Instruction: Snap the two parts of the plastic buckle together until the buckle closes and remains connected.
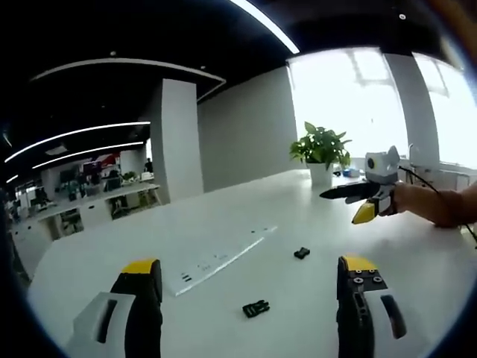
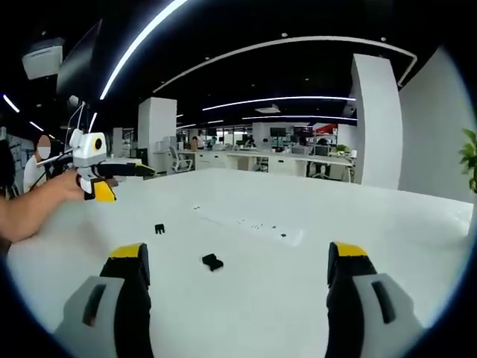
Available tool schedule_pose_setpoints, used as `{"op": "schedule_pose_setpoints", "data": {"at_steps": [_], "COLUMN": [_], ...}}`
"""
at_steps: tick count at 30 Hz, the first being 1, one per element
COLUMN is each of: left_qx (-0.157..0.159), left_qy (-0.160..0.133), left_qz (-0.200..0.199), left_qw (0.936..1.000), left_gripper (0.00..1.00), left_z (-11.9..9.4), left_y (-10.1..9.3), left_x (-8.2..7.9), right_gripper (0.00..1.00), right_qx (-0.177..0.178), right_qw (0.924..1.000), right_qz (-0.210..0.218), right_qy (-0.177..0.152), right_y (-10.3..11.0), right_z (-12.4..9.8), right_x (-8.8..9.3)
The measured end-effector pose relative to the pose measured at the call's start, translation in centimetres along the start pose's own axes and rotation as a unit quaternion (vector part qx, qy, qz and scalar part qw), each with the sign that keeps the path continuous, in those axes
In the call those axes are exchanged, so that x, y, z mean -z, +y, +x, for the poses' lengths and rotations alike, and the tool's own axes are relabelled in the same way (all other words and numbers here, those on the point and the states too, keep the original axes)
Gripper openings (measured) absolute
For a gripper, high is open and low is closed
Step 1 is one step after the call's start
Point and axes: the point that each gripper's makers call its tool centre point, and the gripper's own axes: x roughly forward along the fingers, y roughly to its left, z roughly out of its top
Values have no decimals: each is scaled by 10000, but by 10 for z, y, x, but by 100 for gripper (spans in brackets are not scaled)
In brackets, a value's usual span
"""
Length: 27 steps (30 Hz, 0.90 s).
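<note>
Two small black buckle parts lie apart on the white table [image 1: 112,246]. In the left gripper view one part [image 1: 256,307] lies close ahead between my jaws and the other part [image 1: 301,253] a little farther right. My left gripper [image 1: 249,263] is open and holds nothing. My right gripper [image 1: 365,200] hovers above the table at the right, held by a hand. In the right gripper view a buckle part [image 2: 212,262] lies just ahead and a second part [image 2: 159,228] farther left. My right gripper [image 2: 236,250] is open and holds nothing. The left gripper [image 2: 100,177] floats at the left.
A flat white strip [image 1: 220,261] lies on the table beyond the parts, also visible as a strip [image 2: 253,224] in the right gripper view. A potted plant [image 1: 320,149] stands at the table's far end by the windows. Desks and chairs [image 2: 283,160] fill the office behind.
</note>
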Motion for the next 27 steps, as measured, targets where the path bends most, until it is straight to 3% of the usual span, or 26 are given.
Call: {"op": "schedule_pose_setpoints", "data": {"at_steps": [3, 10, 15, 19, 27], "left_qx": [-21, -21, 40, 89, 108], "left_qy": [-61, 106, -223, -316, -119], "left_qz": [-102, 25, -278, -285, -157], "left_qw": [9999, 9999, 9994, 9991, 9997], "left_gripper": [99, 99, 99, 98, 98], "left_z": [2, 2, 4, 8, 18], "left_y": [5, 7, 6, 4, 13], "left_x": [-2, 3, -15, -26, -20], "right_gripper": [100, 100, 100, 100, 100], "right_qx": [20, -12, -195, -219, -151], "right_qw": [10000, 10000, 9997, 9996, 9999], "right_qz": [-14, 37, 151, 164, 39], "right_qy": [-8, -68, 28, 30, 61], "right_y": [-1, -4, 3, 5, 0], "right_z": [0, 2, 7, 13, 23], "right_x": [-3, -10, -11, -14, -20]}}
